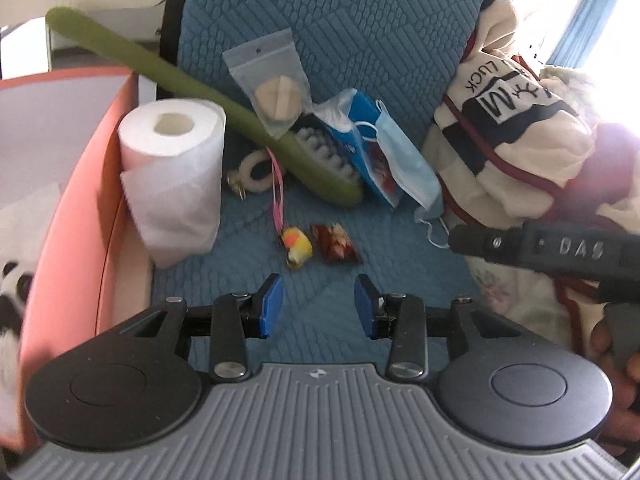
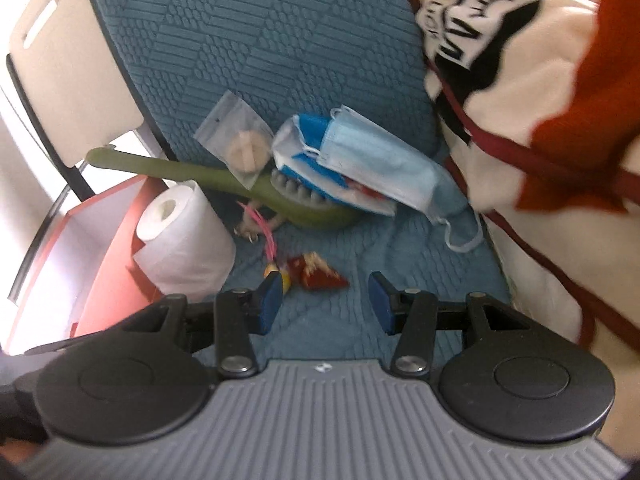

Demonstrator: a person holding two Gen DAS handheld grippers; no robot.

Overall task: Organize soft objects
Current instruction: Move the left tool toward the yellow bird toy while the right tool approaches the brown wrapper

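Ahead of both spread grippers, soft clutter lies on the blue cushion [image 1: 360, 40].
Left gripper [image 1: 319, 304] and right gripper [image 2: 325, 300] are released, empty; beyond their fingertips lie the red pouch [image 2: 320, 274], toy bird [image 1: 298, 249], face mask [image 1: 408, 164] and paper roll [image 1: 172, 176].

A blue quilted cushion [image 1: 340, 32] is strewn with a tissue roll [image 1: 174, 176], green brush [image 1: 192, 92], mask [image 1: 404, 160], bird toy [image 1: 298, 246], red wrapper [image 1: 338, 244], ring [image 1: 254, 172] and cream garment [image 1: 516, 140].
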